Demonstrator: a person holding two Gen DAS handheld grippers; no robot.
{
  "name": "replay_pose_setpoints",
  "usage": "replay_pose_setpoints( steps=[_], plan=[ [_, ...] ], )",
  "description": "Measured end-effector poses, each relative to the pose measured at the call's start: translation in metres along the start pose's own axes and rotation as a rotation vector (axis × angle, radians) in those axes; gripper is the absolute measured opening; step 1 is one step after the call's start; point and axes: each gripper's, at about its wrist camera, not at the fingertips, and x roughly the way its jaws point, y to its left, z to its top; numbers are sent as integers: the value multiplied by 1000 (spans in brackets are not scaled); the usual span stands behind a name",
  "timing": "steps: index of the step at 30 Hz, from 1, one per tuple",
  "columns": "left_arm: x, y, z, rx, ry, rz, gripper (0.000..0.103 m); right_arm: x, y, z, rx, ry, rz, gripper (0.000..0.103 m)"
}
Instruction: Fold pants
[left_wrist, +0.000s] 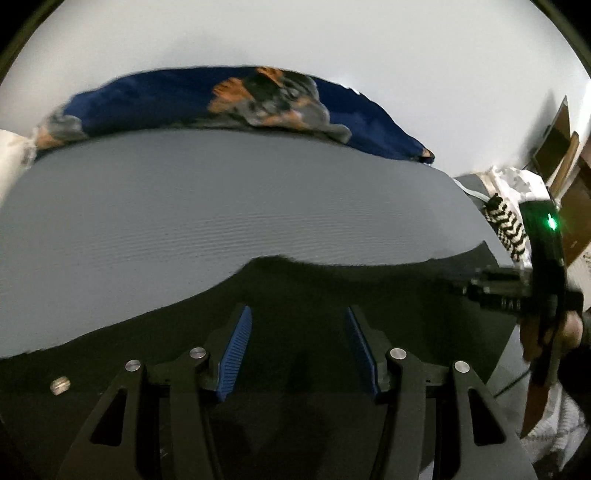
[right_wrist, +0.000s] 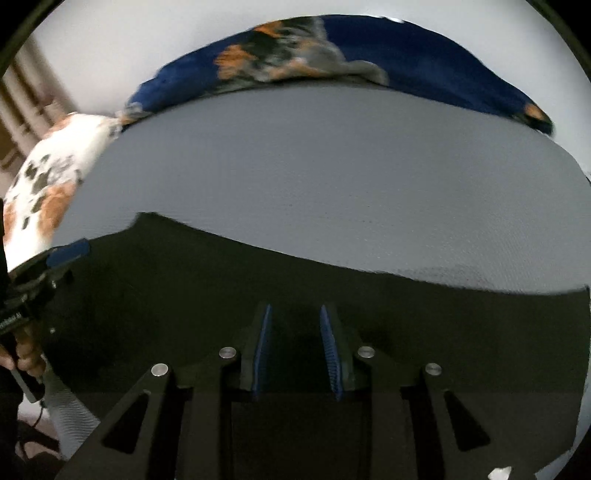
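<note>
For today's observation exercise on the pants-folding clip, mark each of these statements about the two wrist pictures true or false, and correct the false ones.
1. The pants are dark, nearly black. True.
2. They lie on a bright red sheet. False: the bed surface is grey.
3. A blue pillow with orange and grey patches lies at the far edge of the bed. True.
4. The left gripper is clamped shut on a fold of cloth. False: its jaws stand apart, with nothing pinched between them.
5. The right gripper stands narrower than the left one. True.
6. The fingers' pads are yellow. False: they are blue and ribbed.
</note>
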Motion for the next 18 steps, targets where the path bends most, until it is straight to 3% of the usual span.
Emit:
replay_pose_setpoints(
  steps=[4,9,14,18],
  plan=[
    [30,-7,15,-9,26,6,54,11,-21,0,29,-14,-72,26],
    [56,4,21,-50,58,73,53,21,-33,8,58,-43,-92,24],
    [65,4,20,-50,85,112,53,22,-37,9,59,-51,-75,24],
    [60,1,20,-46,84,127,54,9,-46,7,83,-53,-4,25]
  ],
)
